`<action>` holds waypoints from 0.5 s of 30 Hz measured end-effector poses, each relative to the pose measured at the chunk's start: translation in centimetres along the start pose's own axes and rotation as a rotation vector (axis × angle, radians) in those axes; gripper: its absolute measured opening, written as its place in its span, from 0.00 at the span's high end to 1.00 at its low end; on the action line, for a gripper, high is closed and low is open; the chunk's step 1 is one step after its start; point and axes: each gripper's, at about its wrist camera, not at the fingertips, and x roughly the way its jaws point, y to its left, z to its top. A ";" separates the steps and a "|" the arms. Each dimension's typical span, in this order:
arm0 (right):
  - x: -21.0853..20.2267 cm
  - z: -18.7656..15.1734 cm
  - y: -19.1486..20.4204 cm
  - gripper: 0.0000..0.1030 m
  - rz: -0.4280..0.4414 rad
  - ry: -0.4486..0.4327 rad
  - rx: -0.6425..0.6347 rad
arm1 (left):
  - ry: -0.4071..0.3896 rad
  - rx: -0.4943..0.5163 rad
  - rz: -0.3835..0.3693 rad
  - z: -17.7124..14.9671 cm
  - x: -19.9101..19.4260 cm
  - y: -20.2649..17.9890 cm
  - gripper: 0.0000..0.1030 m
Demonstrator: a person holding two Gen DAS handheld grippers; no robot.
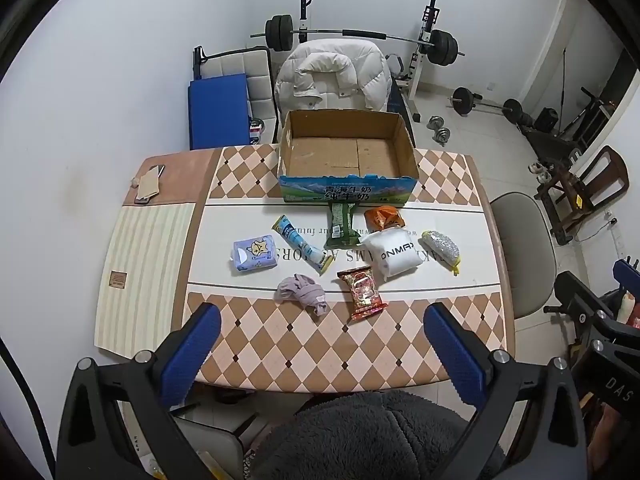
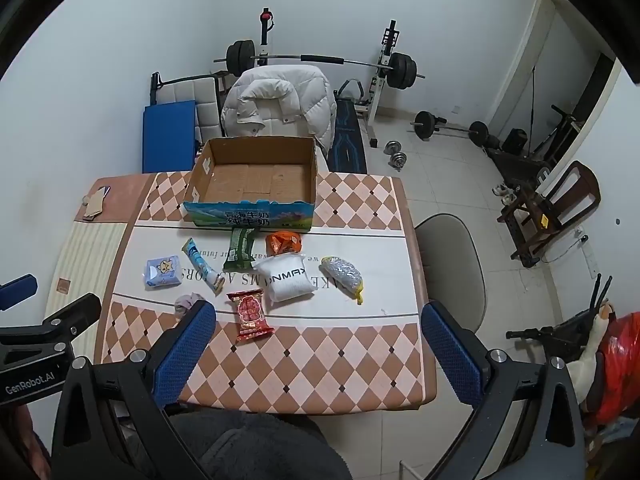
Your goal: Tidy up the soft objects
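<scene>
An empty cardboard box [image 1: 346, 152] [image 2: 256, 178] stands at the table's far side. In front of it lie several soft items: a blue tissue pack [image 1: 254, 254] [image 2: 163, 272], a long blue-white tube pack [image 1: 302, 243], a green packet [image 1: 341, 222], an orange packet [image 1: 384, 218], a white pouch [image 1: 394, 252] [image 2: 286, 278], a silver mesh bag [image 1: 442, 246], a red snack packet [image 1: 362, 292] [image 2: 250, 314] and a crumpled lilac cloth [image 1: 302, 292]. My left gripper [image 1: 322, 322] and right gripper [image 2: 318, 318] are open and empty above the near table edge.
A chair with a white puffy jacket [image 1: 334, 76] stands behind the table. A beige chair [image 1: 524, 248] is at the right. A phone and card [image 1: 149, 184] lie at the table's far left. Barbells and weights fill the floor behind.
</scene>
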 end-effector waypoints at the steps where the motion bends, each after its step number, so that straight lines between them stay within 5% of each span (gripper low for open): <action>1: -0.2 0.0 0.0 0.00 -0.001 -0.001 0.002 | -0.001 0.001 0.000 0.1 0.0 -0.1 0.00; 15: -0.9 -0.2 -0.5 0.00 0.004 -0.006 0.005 | -0.026 -0.011 0.002 0.2 -1.9 0.1 0.00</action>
